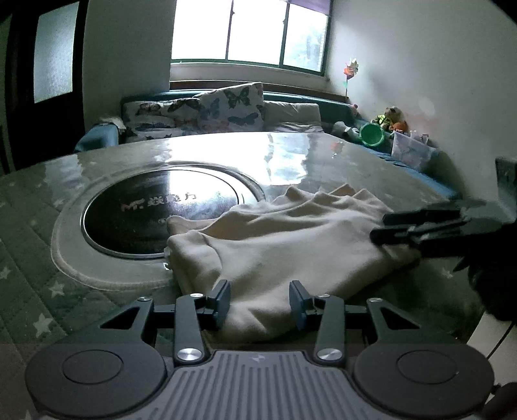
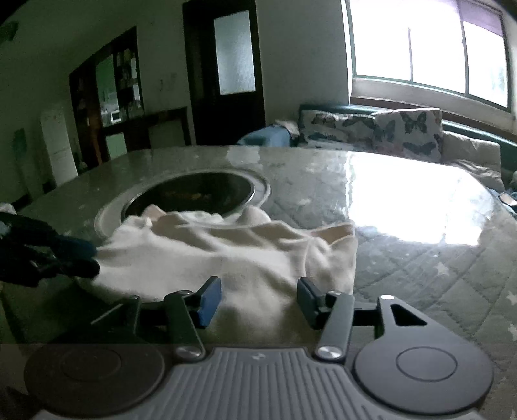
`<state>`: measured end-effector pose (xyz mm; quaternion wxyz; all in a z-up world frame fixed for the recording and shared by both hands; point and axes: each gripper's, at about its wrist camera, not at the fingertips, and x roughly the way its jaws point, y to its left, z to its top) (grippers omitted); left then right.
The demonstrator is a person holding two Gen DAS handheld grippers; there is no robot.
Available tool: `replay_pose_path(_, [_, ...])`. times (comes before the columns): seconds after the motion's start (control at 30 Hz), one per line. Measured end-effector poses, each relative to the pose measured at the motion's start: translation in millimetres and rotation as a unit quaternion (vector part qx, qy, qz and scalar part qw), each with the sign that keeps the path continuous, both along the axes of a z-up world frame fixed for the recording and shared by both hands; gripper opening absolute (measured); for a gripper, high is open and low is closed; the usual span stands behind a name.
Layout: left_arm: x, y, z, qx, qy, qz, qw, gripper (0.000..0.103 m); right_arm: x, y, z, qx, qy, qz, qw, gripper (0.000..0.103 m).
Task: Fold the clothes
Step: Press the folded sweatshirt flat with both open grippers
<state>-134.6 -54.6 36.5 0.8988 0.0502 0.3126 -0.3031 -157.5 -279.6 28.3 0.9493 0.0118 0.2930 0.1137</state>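
1. Cream garment (image 1: 284,245) lies rumpled on the desk (image 1: 323,155), partly over the round hob (image 1: 161,210).
2. Left gripper (image 1: 260,300) and right gripper (image 2: 258,302): both spread, holding nothing, at the cloth's near edges.
3. Advice: pinch one layer only, keep edges level.

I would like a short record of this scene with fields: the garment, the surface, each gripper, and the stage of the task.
garment: cream garment, crumpled, partly over the round black hotplate
surface: table with a quilted star-pattern cover
left gripper: open, at the near edge of the garment, gripping nothing
right gripper: open, at another edge of the garment, gripping nothing
background: sofa with butterfly cushions, bright window
stage: folding not neatly done yet
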Motion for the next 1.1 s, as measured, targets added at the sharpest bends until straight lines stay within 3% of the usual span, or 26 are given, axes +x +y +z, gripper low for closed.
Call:
replay_pose_path(0.13, [9.5, -1.3, 1.5, -0.014, 0.006, 0.009, 0.9998, 0.045, 3.1, -0.2, 1.1, 0.012, 0.0, -0.002, 1.0, 0.055])
replay_pose_path(0.4, [26.5, -5.0, -7.5, -0.006, 0.023, 0.026, 0.9994, 0.046, 11.9, -6.3, -1.5, 0.022, 0.007, -0.009, 1.0, 0.062])
replay_pose_path(0.53, [30.2, -5.2, -8.4, -0.009, 0.026, 0.031, 0.9991, 0.047, 18.9, -6.6, 4.5, 0.02, -0.005, -0.017, 1.0, 0.078])
replay_pose_path(0.77, [36.6, -5.5, -9.8, -0.015, 0.033, 0.038, 0.9986, 0.05, 32.5, -4.7, -6.4, 0.013, 0.003, -0.02, 1.0, 0.091])
replay_pose_path(0.87, [35.9, -7.8, -10.9, -0.015, 0.032, 0.037, 0.9987, 0.059, 33.7, -5.5, -7.3, 0.018, 0.008, -0.015, 1.0, 0.101])
replay_pose_path(1.1, [33.8, -16.2, -11.7, -0.01, 0.029, 0.033, 0.999, 0.073, 37.6, 0.3, -9.6, 0.007, 0.02, -0.006, 1.0, 0.103])
